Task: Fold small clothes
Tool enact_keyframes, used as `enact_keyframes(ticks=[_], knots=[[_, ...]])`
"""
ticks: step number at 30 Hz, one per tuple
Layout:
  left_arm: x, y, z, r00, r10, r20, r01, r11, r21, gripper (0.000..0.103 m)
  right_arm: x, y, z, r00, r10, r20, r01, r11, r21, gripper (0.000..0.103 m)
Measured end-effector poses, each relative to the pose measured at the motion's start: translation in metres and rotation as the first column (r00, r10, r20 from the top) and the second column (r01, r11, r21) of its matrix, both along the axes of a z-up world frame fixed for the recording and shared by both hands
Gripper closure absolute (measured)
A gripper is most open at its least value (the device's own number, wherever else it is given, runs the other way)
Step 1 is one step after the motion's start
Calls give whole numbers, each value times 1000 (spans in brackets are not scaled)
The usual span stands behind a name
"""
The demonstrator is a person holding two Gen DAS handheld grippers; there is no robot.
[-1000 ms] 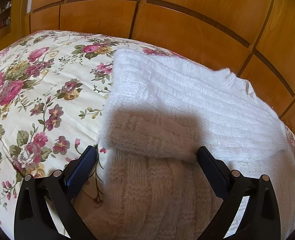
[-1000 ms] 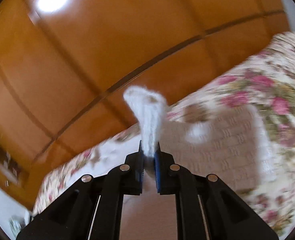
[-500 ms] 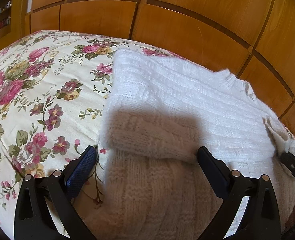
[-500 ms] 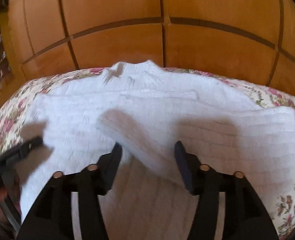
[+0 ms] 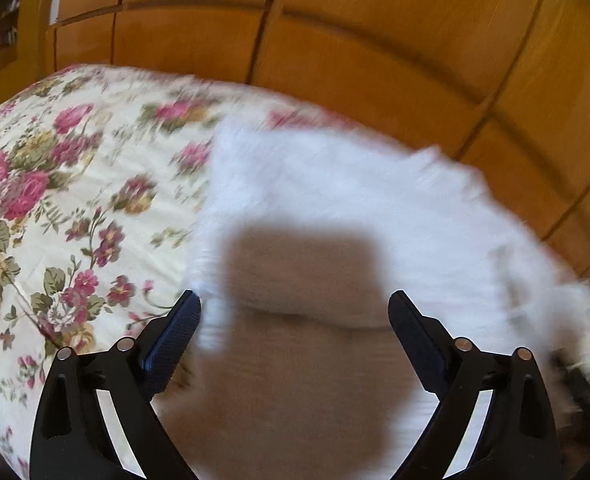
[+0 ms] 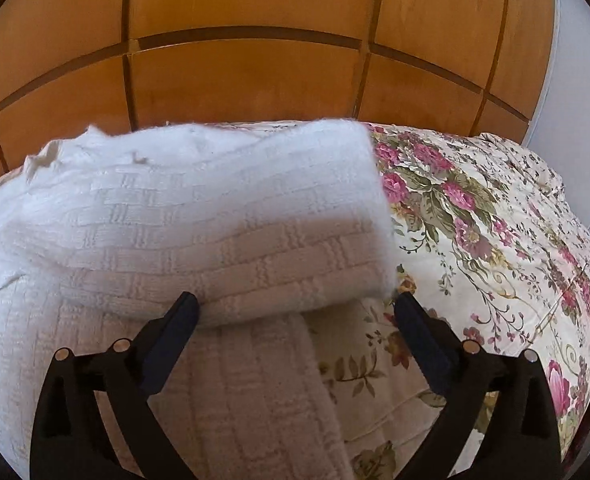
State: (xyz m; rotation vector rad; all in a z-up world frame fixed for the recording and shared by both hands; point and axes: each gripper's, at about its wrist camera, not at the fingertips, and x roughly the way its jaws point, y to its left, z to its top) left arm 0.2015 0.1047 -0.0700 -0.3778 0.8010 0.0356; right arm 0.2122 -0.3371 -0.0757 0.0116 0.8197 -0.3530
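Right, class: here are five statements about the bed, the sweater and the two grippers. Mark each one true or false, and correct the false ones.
1. The white sweater lies on a flowered bedspread. True.
2. The right gripper is clamped on a sleeve. False: its jaws are opening, wide apart, with a folded edge lying between them unpinched.
3. Wooden panels stand behind the bed. True.
4. The sweater is dark blue. False: it is white.
5. The left gripper holds a sock. False: its jaws stand wide though closing slightly, and grip nothing.
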Motion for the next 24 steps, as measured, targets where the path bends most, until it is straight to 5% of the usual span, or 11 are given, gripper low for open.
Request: enact_keyframes(ticks=[4, 10, 16, 20, 24], knots=[[-2, -39, 41, 985, -138, 102, 144, 988, -54, 9, -1, 0, -3, 1000, -11, 20, 11, 1000, -7, 4], [47, -109, 34, 940, -341, 31, 342, 930, -138, 25, -7, -7, 0, 997, -65, 43, 64, 998, 29, 4], [91, -162, -3, 906, -407, -116, 387, 908, -161, 58, -8, -15, -1, 995, -91, 45, 88, 993, 73, 4], [99, -175, -4, 901, -421, -106, 400, 900, -173, 90, -8, -17, -3, 994, -103, 42, 99, 991, 85, 4], [101, -169, 20, 897, -443, -6, 431, 877, -213, 95, -10, -16, -2, 993, -107, 52, 102, 992, 79, 4]])
